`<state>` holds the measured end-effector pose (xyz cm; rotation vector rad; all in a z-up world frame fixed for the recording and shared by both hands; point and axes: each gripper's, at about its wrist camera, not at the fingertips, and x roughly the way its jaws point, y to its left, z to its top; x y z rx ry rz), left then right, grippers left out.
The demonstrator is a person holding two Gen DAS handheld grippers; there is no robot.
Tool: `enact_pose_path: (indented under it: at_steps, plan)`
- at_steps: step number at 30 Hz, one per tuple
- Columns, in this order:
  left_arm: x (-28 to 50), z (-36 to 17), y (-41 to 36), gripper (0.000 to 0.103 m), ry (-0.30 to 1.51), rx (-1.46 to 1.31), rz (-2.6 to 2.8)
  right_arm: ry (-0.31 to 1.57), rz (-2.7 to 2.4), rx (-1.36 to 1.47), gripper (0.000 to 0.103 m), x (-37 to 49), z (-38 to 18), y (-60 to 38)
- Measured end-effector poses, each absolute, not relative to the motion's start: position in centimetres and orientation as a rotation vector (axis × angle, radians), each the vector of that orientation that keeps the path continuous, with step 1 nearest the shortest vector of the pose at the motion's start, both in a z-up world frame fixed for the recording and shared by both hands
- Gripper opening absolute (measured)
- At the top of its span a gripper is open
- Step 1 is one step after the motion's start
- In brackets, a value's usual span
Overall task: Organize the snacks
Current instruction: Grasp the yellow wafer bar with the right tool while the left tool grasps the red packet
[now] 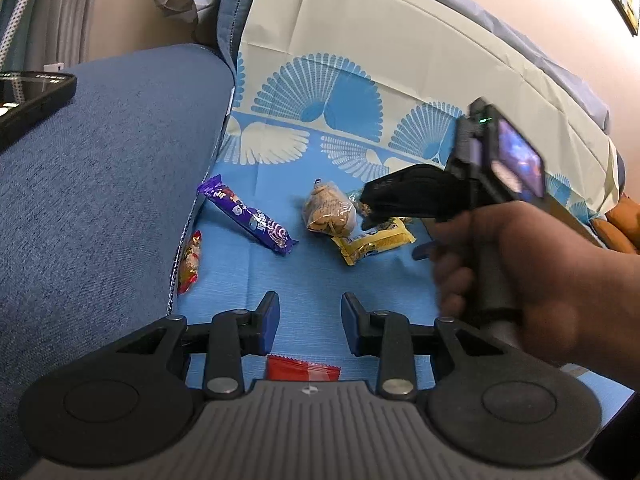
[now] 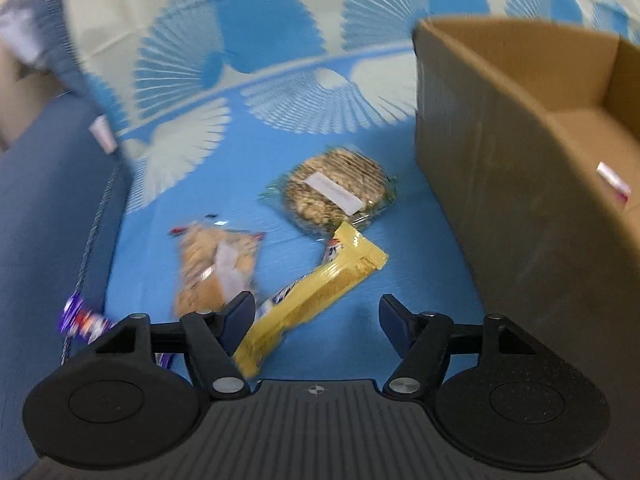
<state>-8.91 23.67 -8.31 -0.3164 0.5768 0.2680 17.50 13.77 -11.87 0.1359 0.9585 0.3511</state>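
Observation:
Snacks lie on a blue patterned cloth (image 1: 304,276). In the left wrist view: a purple bar (image 1: 250,216), a clear pack of biscuits (image 1: 330,210), a yellow packet (image 1: 374,242), a red-yellow pack (image 1: 190,262) at the cushion's edge and a red wrapper (image 1: 304,368) under my left gripper (image 1: 310,322), which is open and empty. My right gripper (image 2: 316,320) is open just above the yellow packet (image 2: 316,292), with the biscuit pack (image 2: 216,272) on its left and a round cookie pack (image 2: 336,192) ahead. It also shows in the left wrist view (image 1: 366,214), held by a hand.
An open cardboard box (image 2: 520,152) stands to the right of the snacks with a small packet (image 2: 614,184) inside. A blue sofa cushion (image 1: 100,180) borders the cloth on the left, with a black phone (image 1: 32,98) on it.

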Motion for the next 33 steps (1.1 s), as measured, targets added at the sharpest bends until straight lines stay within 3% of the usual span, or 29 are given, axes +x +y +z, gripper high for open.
enact_pose_path:
  at_steps: [6, 9, 10, 11, 18, 26, 33]
  plan:
    - [-8.8, -8.4, 23.9, 0.038, 0.576, -0.339, 0.263, 0.963, 0.358, 0.021, 0.071, 18.7, -13.0, 16.6]
    - [-8.9, -8.4, 24.0, 0.038, 0.575, -0.344, 0.261, 0.965, 0.351, -0.058, 0.040, 18.5, -13.5, 17.0]
    - [-8.9, -8.5, 24.1, 0.038, 0.575, -0.348, 0.261, 0.967, 0.358, -0.070, 0.023, 18.4, -13.6, 16.9]
    - [-8.9, -8.5, 24.1, 0.038, 0.575, -0.351, 0.260, 0.962, 0.363, -0.088, 0.016, 18.1, -13.6, 16.6]
    - [-9.2, -8.3, 24.3, 0.038, 0.573, -0.361, 0.261, 0.894, 0.465, -0.179, 0.014, 14.9, -11.4, 13.6]
    - [-9.2, -8.1, 24.3, 0.039, 0.582, -0.363, 0.264, 0.841, 0.722, -0.214, 0.014, 4.8, -6.9, 7.6]
    - [-8.4, -8.4, 24.6, 0.053, 0.636, -0.374, 0.250, 0.830, 0.772, -0.201, 0.014, -1.3, -8.6, 3.2]
